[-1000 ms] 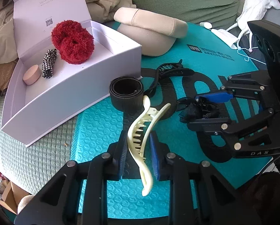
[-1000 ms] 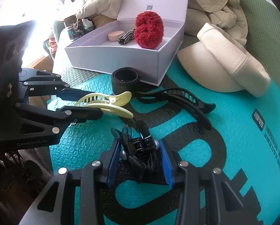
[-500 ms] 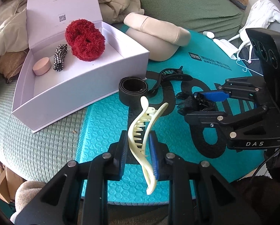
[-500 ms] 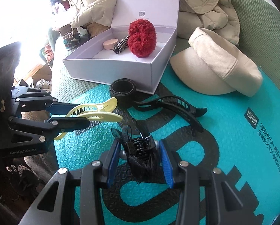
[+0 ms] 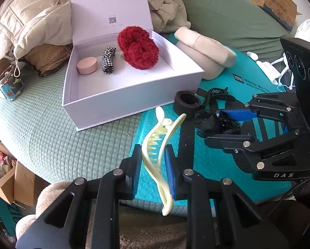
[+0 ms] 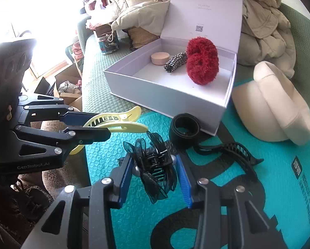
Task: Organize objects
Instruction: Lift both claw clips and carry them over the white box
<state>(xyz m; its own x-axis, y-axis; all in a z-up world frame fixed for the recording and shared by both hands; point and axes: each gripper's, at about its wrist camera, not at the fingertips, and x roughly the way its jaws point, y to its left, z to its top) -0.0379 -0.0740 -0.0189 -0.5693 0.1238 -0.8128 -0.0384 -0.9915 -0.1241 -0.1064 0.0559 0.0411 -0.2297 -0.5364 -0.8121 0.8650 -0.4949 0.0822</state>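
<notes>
Both grippers are clenched on hair clips. Low in the left wrist view, the left gripper (image 5: 154, 171) pinches a pale yellow hair clip (image 5: 158, 145) that stands upright above the teal mat (image 5: 217, 161). Low in the right wrist view, the right gripper (image 6: 155, 178) grips a black bow clip (image 6: 155, 166). At upper centre, the open white box (image 5: 134, 91) holds a red scrunchie (image 5: 138, 49), a checked scrunchie (image 5: 108, 60) and a pink round case (image 5: 87, 65).
</notes>
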